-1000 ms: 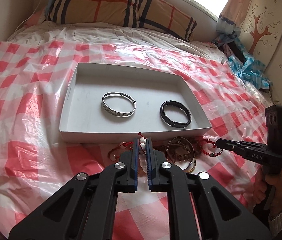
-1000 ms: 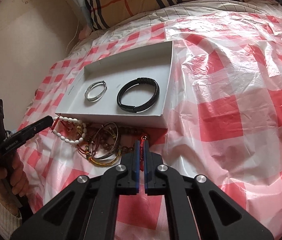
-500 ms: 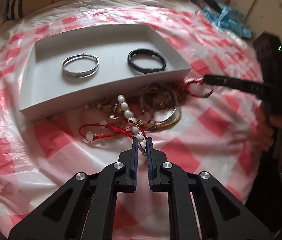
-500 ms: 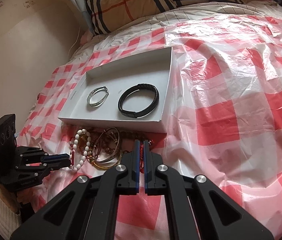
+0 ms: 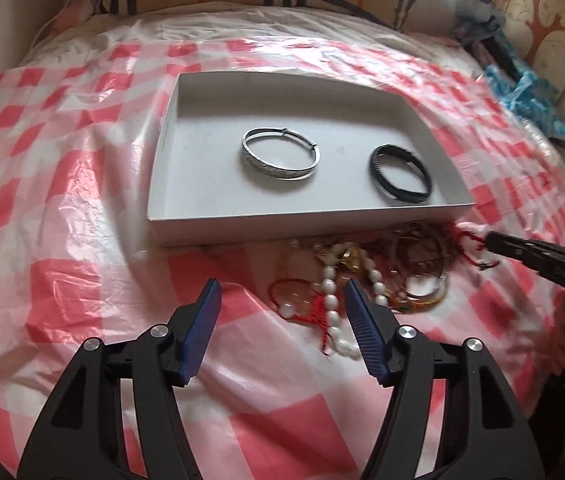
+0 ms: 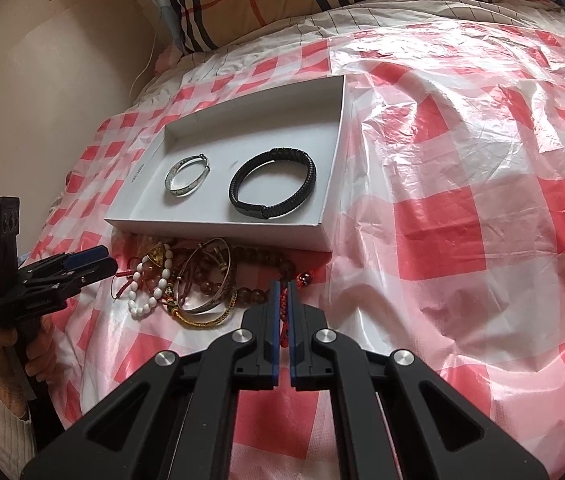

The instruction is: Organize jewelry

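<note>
as the tangled pile lies just in front of the white tray, lifting one piece could drag its neighbours along. left gripper: jaws spread wide, holding nothing, hovering low over the white bead bracelet, pointed toward the tray. tray contents: silver bangle left, black braided bracelet right, apart. right gripper: jaws closed on a red cord at the pile's right edge, fingers level and aimed at the tray's near wall; a pull may snag the brown beads.
</note>
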`<state>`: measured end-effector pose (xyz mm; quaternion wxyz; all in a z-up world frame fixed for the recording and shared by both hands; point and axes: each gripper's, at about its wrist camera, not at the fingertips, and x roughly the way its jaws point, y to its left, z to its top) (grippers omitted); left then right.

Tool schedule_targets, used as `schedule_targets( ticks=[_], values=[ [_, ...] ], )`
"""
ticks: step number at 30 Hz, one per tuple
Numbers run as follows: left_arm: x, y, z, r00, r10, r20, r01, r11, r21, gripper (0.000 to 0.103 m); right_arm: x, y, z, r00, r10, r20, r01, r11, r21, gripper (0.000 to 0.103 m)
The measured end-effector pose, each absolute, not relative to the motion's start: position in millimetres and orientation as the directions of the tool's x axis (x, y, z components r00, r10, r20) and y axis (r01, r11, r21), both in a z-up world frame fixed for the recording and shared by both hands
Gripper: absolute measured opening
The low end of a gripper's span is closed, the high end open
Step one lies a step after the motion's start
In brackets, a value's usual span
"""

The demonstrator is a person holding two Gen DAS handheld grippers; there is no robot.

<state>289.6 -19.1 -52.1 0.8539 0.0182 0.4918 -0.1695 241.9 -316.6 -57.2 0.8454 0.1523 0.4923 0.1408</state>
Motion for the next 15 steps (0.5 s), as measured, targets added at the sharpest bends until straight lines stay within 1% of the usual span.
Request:
schedule_targets(
  ticks=[2,3,4,5,6,7,9,10,11,12,13,14,15],
  values=[
    [293.9,-25.9,-59.5,0.458,-0.231,-0.858,0.297,0.950,-0.097,0.060,242.5,-315.9,-60.8,0.463,0.378,-0.802,-0.079,0.918,0.387,0.006],
    [296.3,-30.5,-65.2,0.450,-0.214,-0.867,0.298,0.951,-0.079,0.050,243.7,-314.9,-63.4,0.452,0.375,-0.809,-0.076,0.920,0.384,0.014],
    [296.4,-33.3,-69.0,0.448,-0.195,-0.873,0.301,0.952,-0.058,0.034,244.3,-314.2,-65.4,0.444,0.369,-0.816,-0.074,0.923,0.377,0.038],
    [295.7,-37.1,-71.4,0.446,-0.186,-0.876,0.314,0.948,-0.041,0.025,243.8,-312.2,-66.4,0.444,0.356,-0.822,-0.074,0.929,0.362,0.049],
    [293.9,-41.1,-71.7,0.442,-0.188,-0.877,0.339,0.940,-0.031,0.013,243.7,-308.9,-66.9,0.443,0.347,-0.827,-0.086,0.934,0.346,0.054],
    [291.1,-44.1,-70.5,0.446,-0.185,-0.876,0.357,0.934,-0.016,0.009,243.9,-304.5,-68.2,0.437,0.332,-0.836,-0.099,0.942,0.322,0.054],
    [285.7,-46.3,-67.8,0.451,-0.189,-0.873,0.385,0.923,-0.001,0.004,244.8,-297.3,-73.8,0.415,0.304,-0.858,-0.117,0.953,0.281,0.054],
    [283.9,-45.7,-65.9,0.449,-0.198,-0.871,0.396,0.918,-0.005,0.004,244.8,-295.8,-75.7,0.408,0.296,-0.864,-0.123,0.955,0.269,0.053],
    [281.9,-44.1,-63.9,0.447,-0.211,-0.869,0.403,0.915,-0.015,0.003,244.6,-294.8,-76.4,0.406,0.292,-0.866,-0.128,0.956,0.262,0.050],
    [280.1,-41.1,-60.2,0.449,-0.229,-0.864,0.404,0.914,-0.033,0.003,244.6,-295.4,-77.5,0.402,0.296,-0.866,-0.129,0.955,0.267,0.038],
    [278.8,-37.6,-56.3,0.453,-0.250,-0.856,0.400,0.915,-0.055,0.003,244.9,-296.0,-78.8,0.398,0.300,-0.867,-0.125,0.954,0.272,0.028],
    [278.4,-31.2,-49.5,0.464,-0.281,-0.840,0.391,0.916,-0.090,0.003,244.9,-298.0,-79.1,0.399,0.301,-0.866,-0.119,0.953,0.277,0.023],
    [277.8,-26.0,-43.9,0.476,-0.307,-0.824,0.384,0.916,-0.120,0.003,244.7,-299.9,-78.5,0.401,0.310,-0.862,-0.115,0.951,0.288,0.013]
  ],
)
